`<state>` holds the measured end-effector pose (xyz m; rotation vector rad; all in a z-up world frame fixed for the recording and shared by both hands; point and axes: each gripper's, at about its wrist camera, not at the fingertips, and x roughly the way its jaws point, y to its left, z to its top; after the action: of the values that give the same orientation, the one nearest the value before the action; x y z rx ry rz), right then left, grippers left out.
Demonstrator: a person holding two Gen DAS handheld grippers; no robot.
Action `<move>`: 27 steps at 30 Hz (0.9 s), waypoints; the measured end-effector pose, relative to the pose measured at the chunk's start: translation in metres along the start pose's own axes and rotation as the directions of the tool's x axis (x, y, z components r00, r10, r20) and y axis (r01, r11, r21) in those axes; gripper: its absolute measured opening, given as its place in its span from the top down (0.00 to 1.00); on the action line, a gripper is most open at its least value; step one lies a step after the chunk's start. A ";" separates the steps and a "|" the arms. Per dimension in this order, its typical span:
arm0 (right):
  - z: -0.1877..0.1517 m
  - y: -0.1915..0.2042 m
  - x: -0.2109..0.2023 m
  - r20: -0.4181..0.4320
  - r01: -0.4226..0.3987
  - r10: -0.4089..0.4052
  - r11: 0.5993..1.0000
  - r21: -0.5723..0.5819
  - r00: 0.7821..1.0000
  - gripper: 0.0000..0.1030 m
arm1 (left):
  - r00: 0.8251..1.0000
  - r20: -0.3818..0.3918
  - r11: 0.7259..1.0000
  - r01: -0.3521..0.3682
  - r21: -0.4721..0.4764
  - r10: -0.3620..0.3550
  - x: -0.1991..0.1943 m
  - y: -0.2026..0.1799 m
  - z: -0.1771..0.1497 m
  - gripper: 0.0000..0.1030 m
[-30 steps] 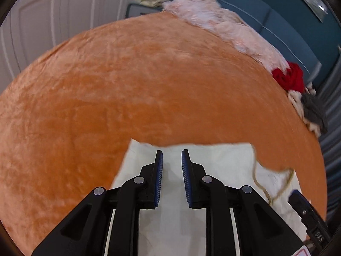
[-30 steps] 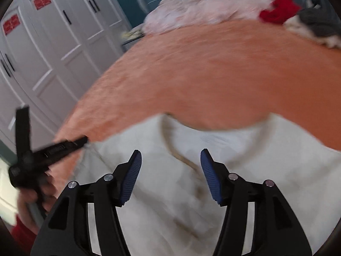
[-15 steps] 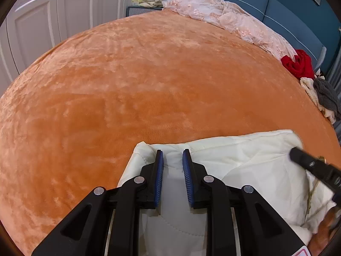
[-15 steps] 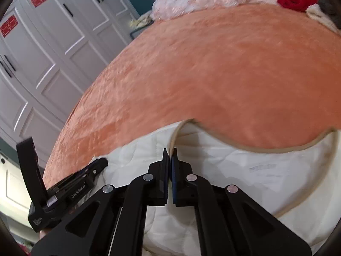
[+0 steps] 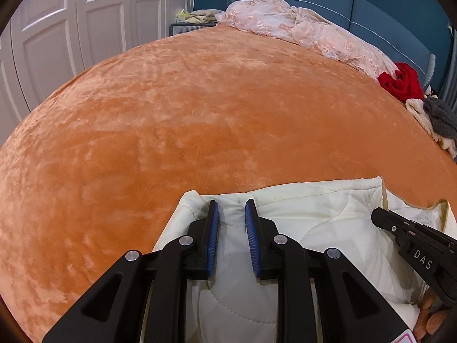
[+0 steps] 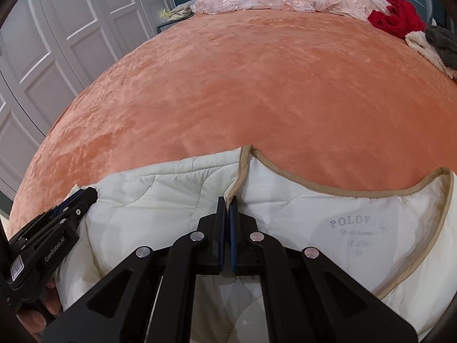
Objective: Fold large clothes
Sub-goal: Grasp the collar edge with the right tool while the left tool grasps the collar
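Both grippers hold the cream quilted garment (image 6: pixel 160 200) on the orange bed (image 6: pixel 257 85): right gripper (image 6: pixel 227 200) clamped on its tan-trimmed edge, left gripper (image 5: pixel 230 204) pinching the fold, open bed at 12 o'clock.

Ahead of the cream quilted garment (image 5: pixel 328 217), the bed's orange plush blanket (image 5: pixel 200 120) lies bare and flat across its whole middle, open passage for a hand in any direction. The far edge is blocked by a crumpled pink lace cover (image 5: pixel 308 34) along the blue padded headboard (image 5: pixel 371 8). The far right corner is crowded by a red cloth heap (image 6: pixel 397 20) and grey and cream knitwear (image 6: pixel 434 45). White panelled wardrobe doors (image 6: pixel 65 37) wall off the left side.
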<state>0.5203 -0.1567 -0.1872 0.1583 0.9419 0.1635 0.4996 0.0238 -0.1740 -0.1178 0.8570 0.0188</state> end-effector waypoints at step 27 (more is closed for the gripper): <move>-0.051 -0.242 -0.182 0.111 0.122 -0.193 0.881 0.457 0.975 0.50 | 0.903 -0.243 0.880 0.410 0.238 -0.355 -0.051 -0.242 0.018 0.31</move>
<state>0.3903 -0.4277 -0.1228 0.5136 0.8211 -0.2213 0.4951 -0.2133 -0.1005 -0.0172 1.0093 -0.4983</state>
